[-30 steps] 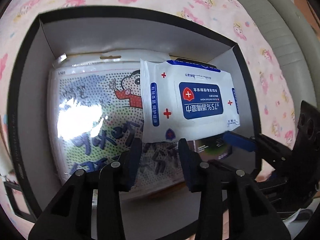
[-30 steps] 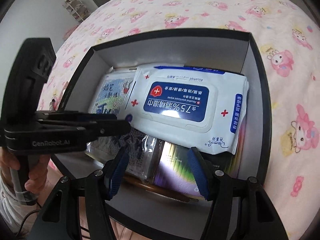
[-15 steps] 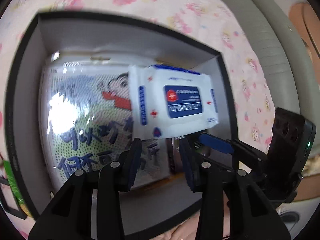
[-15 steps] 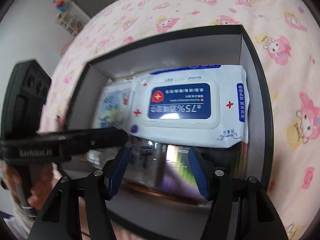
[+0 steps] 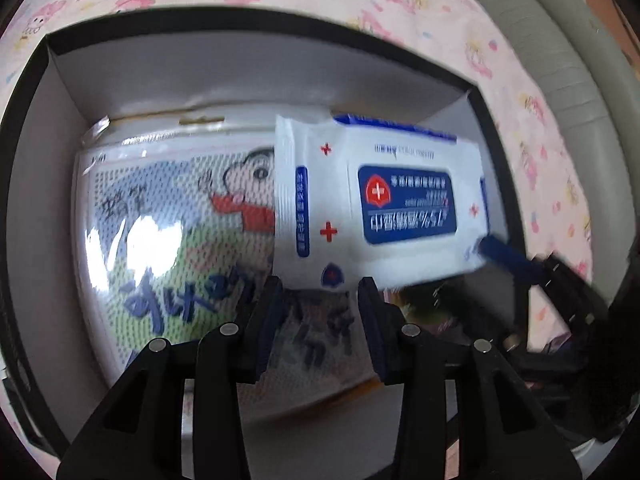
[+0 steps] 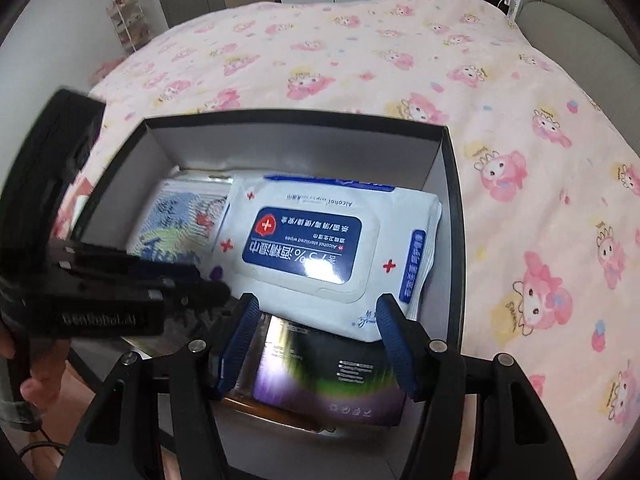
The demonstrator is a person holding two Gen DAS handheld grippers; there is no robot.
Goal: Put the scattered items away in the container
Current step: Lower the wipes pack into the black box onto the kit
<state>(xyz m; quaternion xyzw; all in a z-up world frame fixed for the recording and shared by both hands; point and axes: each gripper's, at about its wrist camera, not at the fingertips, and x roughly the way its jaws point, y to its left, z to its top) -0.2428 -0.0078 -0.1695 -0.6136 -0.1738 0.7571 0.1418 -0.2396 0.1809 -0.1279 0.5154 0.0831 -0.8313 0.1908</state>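
Note:
A black box with grey inner walls [image 5: 240, 76] [image 6: 280, 148] sits on a pink cartoon bedspread. Inside lie a cartoon-printed plastic bag [image 5: 168, 220] [image 6: 180, 216], a white and blue alcohol wipes pack [image 5: 380, 208] [image 6: 320, 248] on top of it, and a dark purple packet [image 6: 320, 376] under the wipes. My left gripper [image 5: 320, 304] is open and empty above the near side of the box. My right gripper [image 6: 316, 344] is open and empty above the purple packet. Each gripper shows in the other's view, the right [image 5: 520, 264] and the left [image 6: 120, 288].
The pink bedspread [image 6: 400, 52] spreads around the box. A grey padded headboard or sofa edge [image 6: 580, 32] runs along the far right. Cabinets and a small shelf [image 6: 128, 20] stand beyond the bed. A hand [image 6: 36, 368] holds the left gripper.
Both grippers have pulled back and up from the box, so more bedspread shows. The items inside have not moved. Both stay open.

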